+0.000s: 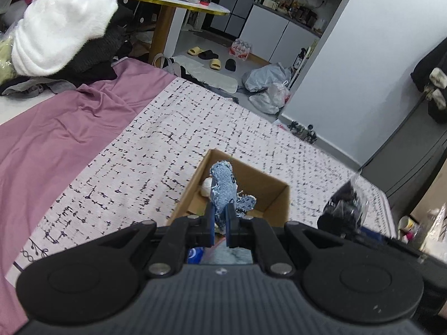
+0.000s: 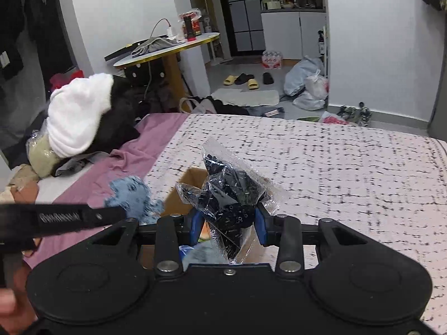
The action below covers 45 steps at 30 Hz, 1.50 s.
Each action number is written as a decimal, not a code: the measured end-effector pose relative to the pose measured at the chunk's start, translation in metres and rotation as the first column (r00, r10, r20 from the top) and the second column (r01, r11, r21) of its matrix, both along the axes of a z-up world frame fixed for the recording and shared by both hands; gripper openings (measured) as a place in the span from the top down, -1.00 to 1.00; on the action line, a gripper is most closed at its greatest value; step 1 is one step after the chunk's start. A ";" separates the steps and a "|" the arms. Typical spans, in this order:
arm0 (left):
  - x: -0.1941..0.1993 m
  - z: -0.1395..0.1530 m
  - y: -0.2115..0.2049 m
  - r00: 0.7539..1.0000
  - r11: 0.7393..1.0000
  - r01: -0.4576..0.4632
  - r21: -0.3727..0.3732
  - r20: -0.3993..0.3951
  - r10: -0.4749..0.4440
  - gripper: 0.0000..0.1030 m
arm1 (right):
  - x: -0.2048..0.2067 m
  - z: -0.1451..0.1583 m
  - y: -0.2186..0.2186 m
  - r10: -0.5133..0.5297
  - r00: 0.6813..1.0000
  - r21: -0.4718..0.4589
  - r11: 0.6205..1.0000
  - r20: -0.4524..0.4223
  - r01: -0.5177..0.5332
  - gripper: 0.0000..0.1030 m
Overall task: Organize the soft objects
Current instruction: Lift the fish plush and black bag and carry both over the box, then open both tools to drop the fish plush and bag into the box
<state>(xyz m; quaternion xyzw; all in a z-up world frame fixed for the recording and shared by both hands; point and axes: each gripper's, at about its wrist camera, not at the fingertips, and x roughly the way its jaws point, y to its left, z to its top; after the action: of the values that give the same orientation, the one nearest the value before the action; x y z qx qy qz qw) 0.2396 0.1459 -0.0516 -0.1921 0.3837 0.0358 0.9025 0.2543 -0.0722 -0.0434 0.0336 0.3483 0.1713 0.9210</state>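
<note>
My left gripper (image 1: pixel 220 209) is shut on a frayed blue denim piece (image 1: pixel 223 184), held over an open cardboard box (image 1: pixel 275 195) on the patterned bed cover. A small white soft thing (image 1: pixel 206 186) lies inside the box. My right gripper (image 2: pixel 229 215) is shut on a clear plastic bag of black items (image 2: pixel 232 192), also above the cardboard box (image 2: pixel 190 180). In the right wrist view the denim piece (image 2: pixel 131 195) and the left gripper's arm (image 2: pixel 69 217) show at the left. The bag of black items (image 1: pixel 345 206) appears blurred at the right of the left wrist view.
A pile of clothes with a white fluffy garment (image 1: pixel 58 30) sits on the bed's far left, beside a mauve sheet (image 1: pixel 56 128). Beyond the bed stand a round table (image 1: pixel 173 2), slippers (image 2: pixel 241 79) and plastic bags (image 2: pixel 307 83) on the floor.
</note>
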 end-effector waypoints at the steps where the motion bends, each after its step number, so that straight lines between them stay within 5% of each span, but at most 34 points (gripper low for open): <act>1: 0.002 -0.002 0.001 1.000 1.000 0.002 0.006 -0.006 -0.002 0.89 | 0.003 0.000 0.003 0.004 1.000 0.010 1.000 -0.006 -0.004 0.28; 26: 0.066 -0.058 -0.005 0.994 0.991 0.011 0.131 -0.113 0.003 0.82 | 0.067 -0.027 0.016 0.023 0.993 0.122 0.992 -0.114 -0.009 0.28; 34: 0.066 -0.058 -0.002 0.993 0.996 0.000 0.086 -0.119 0.010 0.74 | 0.082 -0.037 0.019 0.032 0.989 0.134 0.991 -0.145 -0.012 0.26; 39: 0.061 -0.053 0.003 0.992 0.997 -0.021 0.075 -0.119 0.030 0.73 | 0.086 -0.047 0.019 0.013 0.984 0.131 0.991 -0.179 0.011 0.08; 45: 0.052 -0.043 0.005 0.992 0.996 -0.035 0.083 -0.115 0.045 0.26 | 0.077 -0.046 0.010 -0.009 0.981 0.150 0.988 -0.195 0.039 -0.05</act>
<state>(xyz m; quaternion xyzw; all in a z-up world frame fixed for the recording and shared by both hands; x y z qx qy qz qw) 0.2916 0.1511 -0.0950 -0.1608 0.4300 0.0805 0.8848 0.3317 -0.0619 -0.0890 0.1252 0.4215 0.1823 0.8795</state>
